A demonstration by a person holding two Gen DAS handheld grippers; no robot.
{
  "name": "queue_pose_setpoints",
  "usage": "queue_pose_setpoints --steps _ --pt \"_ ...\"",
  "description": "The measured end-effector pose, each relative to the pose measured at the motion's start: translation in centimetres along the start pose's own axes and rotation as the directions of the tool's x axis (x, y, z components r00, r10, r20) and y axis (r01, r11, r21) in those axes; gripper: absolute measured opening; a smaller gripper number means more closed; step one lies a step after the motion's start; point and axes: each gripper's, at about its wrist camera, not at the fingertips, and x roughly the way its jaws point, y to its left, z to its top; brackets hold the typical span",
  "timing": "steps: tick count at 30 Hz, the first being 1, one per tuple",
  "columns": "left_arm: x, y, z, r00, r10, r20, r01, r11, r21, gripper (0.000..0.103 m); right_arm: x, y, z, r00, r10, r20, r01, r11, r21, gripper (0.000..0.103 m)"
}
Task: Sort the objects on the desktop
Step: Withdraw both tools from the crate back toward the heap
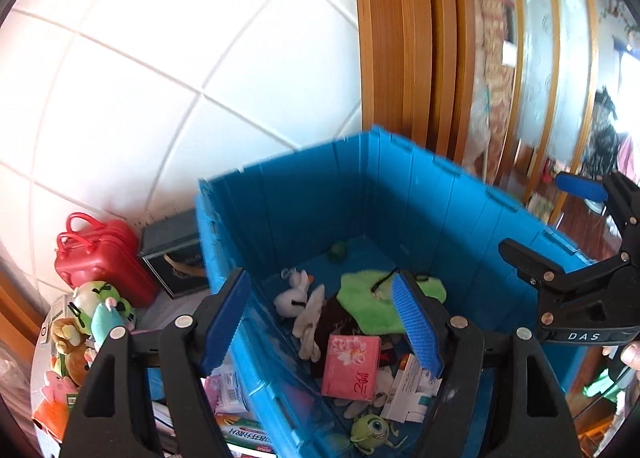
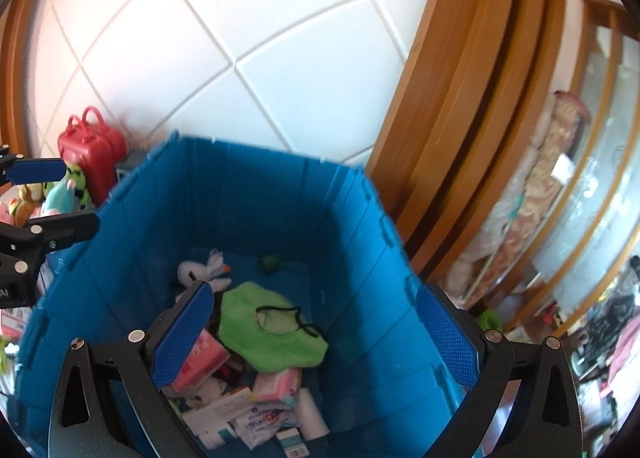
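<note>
both tongs hang over the blue bin [image 1: 400, 193], pointing down into it. left gripper [image 1: 332, 322]: jaws wide, nothing between the pads; its left finger sits outside the bin's near-left wall, its right finger inside. right gripper [image 2: 316, 334]: jaws wide too, empty; left pad over the bin's contents, right pad at the bin's right wall.

in the bin, below and between the fingers:
- green cloth [image 2: 272, 334] with a black cord lying on it, about centre
- white plush [image 2: 204, 270] beyond the cloth, toward the far wall
- pink tissue pack [image 1: 350, 366] just inside the left gripper's right finger
- white boxes [image 1: 408, 390] and small packets near the close wall
- one-eyed green toy [image 1: 370, 432] at the near edge
- small dark green item [image 1: 338, 250] alone in the far corner

outside the bin, to the left of the left gripper:
- plush pile [image 1: 92, 322]
- red case [image 1: 100, 254] by the tiled wall
- dark box [image 1: 176, 262] touching or just beside the bin's left wall, cannot tell which
- packets and a marker box [image 1: 244, 432] under the left finger

judgement: task partly done. a good layer is already binned; the left-side clutter is not yet sorted. with both tongs empty, the next pick likely comes from that left pile. how many items remain cannot be counted; part of the pile is hidden by the fingers.
</note>
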Motion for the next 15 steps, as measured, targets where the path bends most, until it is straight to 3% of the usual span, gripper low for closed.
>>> queue_pose_setpoints --steps 5,8,11,15 --pt "-3.5 2.6 -2.9 0.997 0.006 0.077 0.0 0.997 -0.073 0.073 -5.3 1.0 -1.5 0.987 -0.023 0.158 0.007 0.995 0.102 0.103" --pt "-5.7 4.4 -5.2 0.99 0.026 0.137 -0.013 0.995 -0.102 0.073 -8.1 2.4 -2.7 0.966 -0.047 0.255 0.01 0.989 0.145 0.103" --pt "-7.4 6.7 -7.9 0.986 0.048 0.158 -0.021 0.986 -0.166 0.073 -9.4 4.1 -3.5 0.956 0.068 0.285 -0.117 0.98 0.16 0.103" --pt "-9.1 10.6 -12.0 0.982 0.118 0.145 -0.08 0.967 -0.243 0.073 -9.4 7.1 -4.5 0.92 0.295 0.258 -0.35 0.914 0.204 0.103"
